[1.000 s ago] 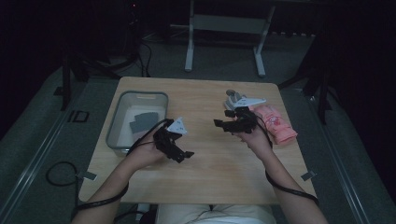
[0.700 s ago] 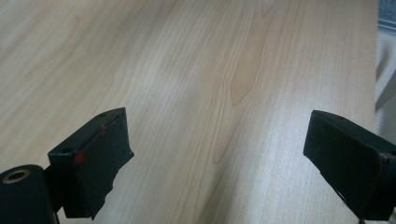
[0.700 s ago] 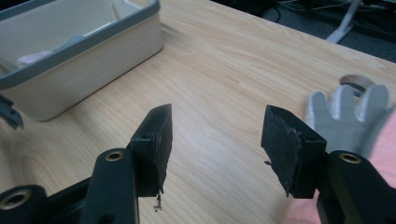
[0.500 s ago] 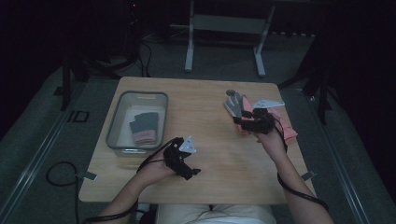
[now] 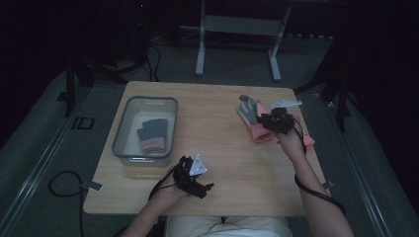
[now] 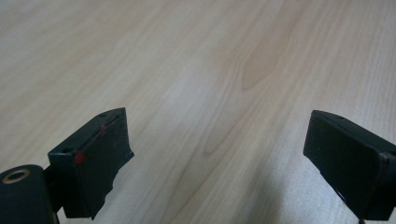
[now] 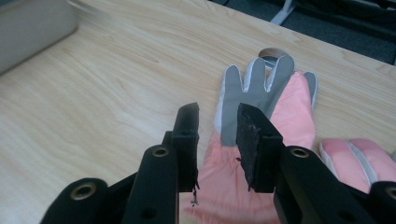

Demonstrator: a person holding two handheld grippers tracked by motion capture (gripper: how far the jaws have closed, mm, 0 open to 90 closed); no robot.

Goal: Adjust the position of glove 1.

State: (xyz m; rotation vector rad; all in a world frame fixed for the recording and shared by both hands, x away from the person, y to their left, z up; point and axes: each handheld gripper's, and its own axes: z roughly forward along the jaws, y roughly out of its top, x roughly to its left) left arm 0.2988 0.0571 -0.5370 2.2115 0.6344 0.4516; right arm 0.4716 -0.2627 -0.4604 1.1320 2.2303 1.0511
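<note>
A pink glove with a grey palm (image 5: 253,121) (image 7: 254,107) lies flat on the right side of the wooden table (image 5: 217,143), fingers pointing away. My right gripper (image 5: 265,121) (image 7: 217,112) hovers just over its cuff, open by a narrow gap with nothing pinched between the jaws. A second pink glove (image 5: 307,139) (image 7: 362,161) lies to its right. My left gripper (image 5: 203,190) (image 6: 217,149) is held low over bare wood near the front edge, jaws wide open and empty. Another grey and pink glove (image 5: 152,136) lies inside the grey bin (image 5: 148,100).
The bin stands at the table's left and appears blurred at the top left of the right gripper view as bin (image 7: 32,28). A small round object (image 5: 243,98) sits just beyond the glove's fingertips. Metal stand legs (image 5: 237,49) and dark floor lie behind the table.
My left gripper has drawn back from beside the bin toward the front edge. My right gripper has shifted right and slightly farther, now over the grey-palmed glove.
</note>
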